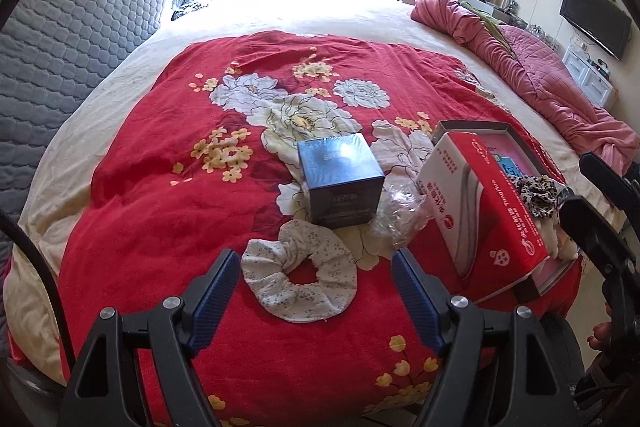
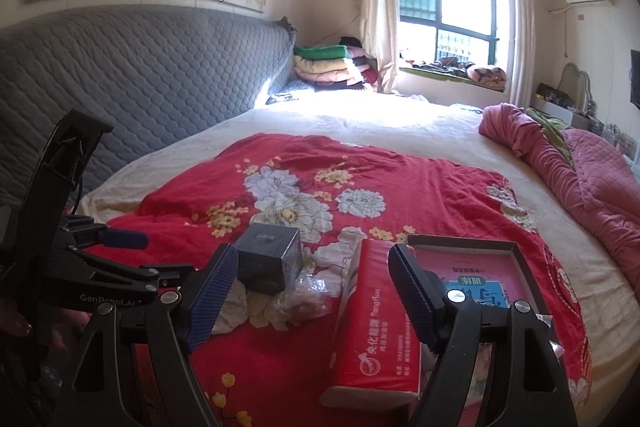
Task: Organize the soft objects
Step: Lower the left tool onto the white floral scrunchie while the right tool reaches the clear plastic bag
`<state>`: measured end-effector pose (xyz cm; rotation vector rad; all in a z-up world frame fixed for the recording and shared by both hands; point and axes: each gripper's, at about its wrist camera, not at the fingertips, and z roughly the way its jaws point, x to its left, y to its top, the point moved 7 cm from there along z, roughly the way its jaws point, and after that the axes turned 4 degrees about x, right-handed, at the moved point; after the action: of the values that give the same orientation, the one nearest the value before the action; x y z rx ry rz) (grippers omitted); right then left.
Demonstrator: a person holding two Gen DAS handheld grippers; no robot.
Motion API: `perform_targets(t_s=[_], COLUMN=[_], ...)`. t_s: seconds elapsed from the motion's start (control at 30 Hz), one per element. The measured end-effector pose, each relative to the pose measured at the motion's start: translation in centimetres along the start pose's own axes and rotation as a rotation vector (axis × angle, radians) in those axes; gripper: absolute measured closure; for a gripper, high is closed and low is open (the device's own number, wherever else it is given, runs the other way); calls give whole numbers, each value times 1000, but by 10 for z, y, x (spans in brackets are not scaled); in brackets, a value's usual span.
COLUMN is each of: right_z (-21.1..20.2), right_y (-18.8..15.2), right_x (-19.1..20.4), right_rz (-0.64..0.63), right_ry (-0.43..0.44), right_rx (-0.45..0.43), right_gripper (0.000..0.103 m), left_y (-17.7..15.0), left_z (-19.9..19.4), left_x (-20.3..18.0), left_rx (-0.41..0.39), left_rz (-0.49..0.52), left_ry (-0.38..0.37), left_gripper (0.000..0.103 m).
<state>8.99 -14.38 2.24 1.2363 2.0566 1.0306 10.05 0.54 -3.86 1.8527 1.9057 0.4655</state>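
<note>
Where the left wrist view looks down the bed, the red tissue pack point(image 1: 486, 215) carries Chinese characters and Latin lettering too slanted to read surely; the dark blue box point(image 1: 340, 179) has print too blurred to make out. The left gripper point(image 1: 316, 293) stands wide open and empty, and the white floral scrunchie point(image 1: 300, 273) lies flat on the red flowered blanket point(image 1: 160, 195) between its fingertips, touching neither, its hole facing up. A leopard scrunchie point(image 1: 536, 195) sits in the shallow tray point(image 1: 472, 126) behind the pack.

From the right wrist view, "GenRobot.AI" reads on the left gripper point(image 2: 120, 239). The right gripper point(image 2: 310, 293) hangs wide open, holding nothing, above the tissue pack point(image 2: 372, 319), whose long axis runs away from the camera.
</note>
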Motion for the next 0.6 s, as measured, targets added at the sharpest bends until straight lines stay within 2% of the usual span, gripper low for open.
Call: perform_targets(t_s=[0.37,0.6], right_z=[69,136], right_y=[-25,-43], right_x=[36,45], right_rz=[-168,-332], right_ry=[16,-69], right_rx=[199,391], right_gripper=[24,24], left_y=[-18,-27], left_z=[40,66], left_x=[29,48], left_rx=[65,112], left_rz=[-57,-116], left_ry=[-9,-38], left_gripper=[26,26])
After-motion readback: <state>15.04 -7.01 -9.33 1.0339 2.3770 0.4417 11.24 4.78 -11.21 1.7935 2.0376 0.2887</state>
